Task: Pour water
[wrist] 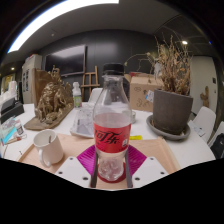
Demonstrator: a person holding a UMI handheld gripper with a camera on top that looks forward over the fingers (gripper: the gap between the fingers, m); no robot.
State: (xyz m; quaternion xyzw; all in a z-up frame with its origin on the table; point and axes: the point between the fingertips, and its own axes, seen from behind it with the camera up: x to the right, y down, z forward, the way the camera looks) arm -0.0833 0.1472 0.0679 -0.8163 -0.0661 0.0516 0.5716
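Your claw [112, 170] is closed on the bottle [112, 125], both pads pressing its lower body just above a wooden board [150, 152] on the white table [190, 148]. You have the bottle upright, cap on, red label facing you. You'll see a white cup [47, 147] near the table's left edge and a potted dry plant [172, 100] toward its right.

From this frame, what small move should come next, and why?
Probably lift the bottle and carry it toward the white cup. The bottle stands upright between the claw fingers, apparently gripped, its cap looks already off, and the cup sits apart to its left, so no pour can start yet.
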